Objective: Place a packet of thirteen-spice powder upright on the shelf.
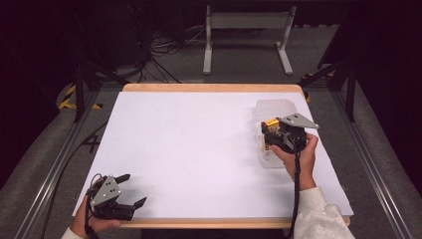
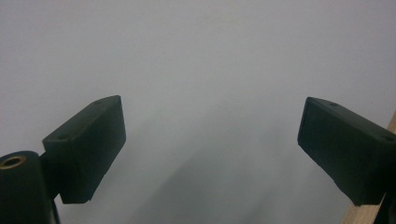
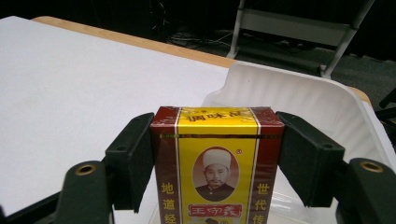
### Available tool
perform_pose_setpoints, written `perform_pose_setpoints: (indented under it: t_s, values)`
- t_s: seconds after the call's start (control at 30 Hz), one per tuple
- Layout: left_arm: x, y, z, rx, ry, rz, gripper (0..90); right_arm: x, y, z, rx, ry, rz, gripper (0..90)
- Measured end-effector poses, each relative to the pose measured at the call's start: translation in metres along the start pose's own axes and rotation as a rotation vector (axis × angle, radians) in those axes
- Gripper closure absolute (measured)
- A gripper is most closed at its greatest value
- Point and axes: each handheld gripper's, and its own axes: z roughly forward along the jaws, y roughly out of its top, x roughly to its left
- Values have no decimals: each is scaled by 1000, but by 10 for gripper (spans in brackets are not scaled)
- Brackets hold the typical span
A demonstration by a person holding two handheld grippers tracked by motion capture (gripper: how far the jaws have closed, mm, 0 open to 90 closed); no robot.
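High view first: I have the right gripper over toward the table's right edge, a little beyond the middle of that edge, directly above a clear plastic container whose lid is folded back toward the far side. Between its jaws I can make out a bit of the yellow and dark red box. I read this as holding the box over the tray's open mouth, either lowering it in or lifting it out; I cannot tell which. The left gripper sits at the near left corner of the table, well apart from the work, so I take it to be parked out of the way.

Left gripper view: both jaws stand spread wide with only the white tabletop between them, and a sliver of the wooden edge at the lower right. Nothing is in its grasp, which fits an idle hand.

Right gripper view: the two pads press flat against the box's narrow dark red sides, so it is clamped upright with its yellow printed face toward the camera. That side grip should keep the box square. Behind and beneath it I see the container's ribbed lid and part of the tray.
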Motion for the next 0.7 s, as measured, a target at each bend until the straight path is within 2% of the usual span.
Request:
perform_pose_setpoints:
  t_s: [0.33, 0.7]
  values:
    - [0, 0, 0, 0, 1, 1, 86, 1, -1, 1, 35, 3, -24, 308]
    - [0, 0, 0, 3, 2, 4, 86, 1, 0, 0, 31, 8, -26, 287]
